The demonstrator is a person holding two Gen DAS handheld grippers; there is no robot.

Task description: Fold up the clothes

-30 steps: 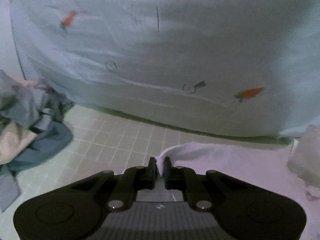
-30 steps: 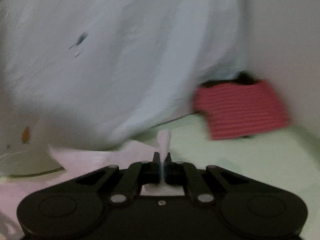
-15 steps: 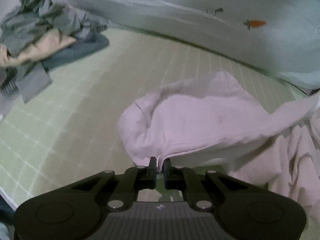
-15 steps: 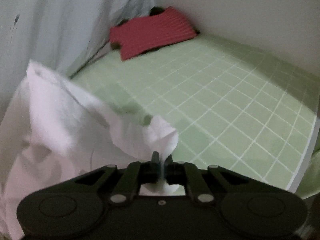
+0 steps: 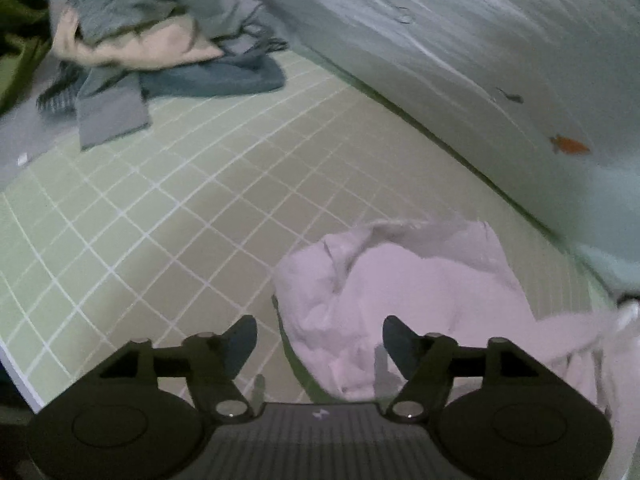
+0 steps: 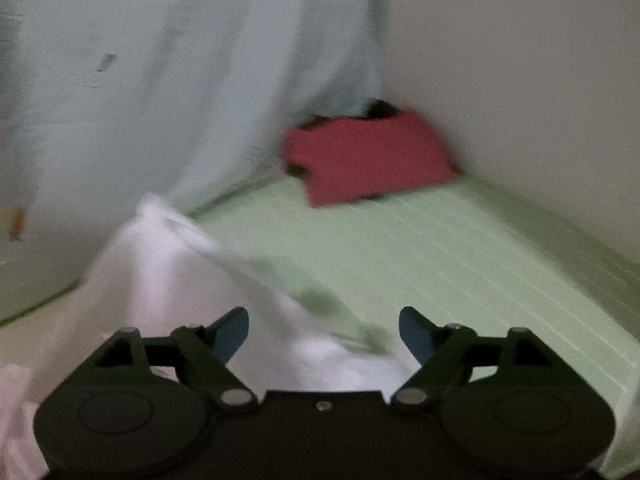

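Observation:
A pale pink garment [image 5: 416, 292] lies crumpled on the green gridded mat [image 5: 192, 208], just ahead of my left gripper [image 5: 320, 340]. That gripper is open, its fingers apart with the cloth's near edge between them but not pinched. In the right wrist view the same pink garment [image 6: 168, 280] rises in a blurred fold ahead and to the left. My right gripper [image 6: 324, 332] is open too, with cloth lying under the gap between its fingers.
A pile of grey, blue and beige clothes [image 5: 160, 40] sits at the mat's far left. A folded red striped garment [image 6: 368, 156] rests in the far corner by the wall. A light blue sheet [image 5: 460, 40] with small carrot prints hangs along the back.
Both grippers were shut on the pink garment and are now open, the cloth let go onto the mat. The views tilted down from the hanging sheet toward the mat.

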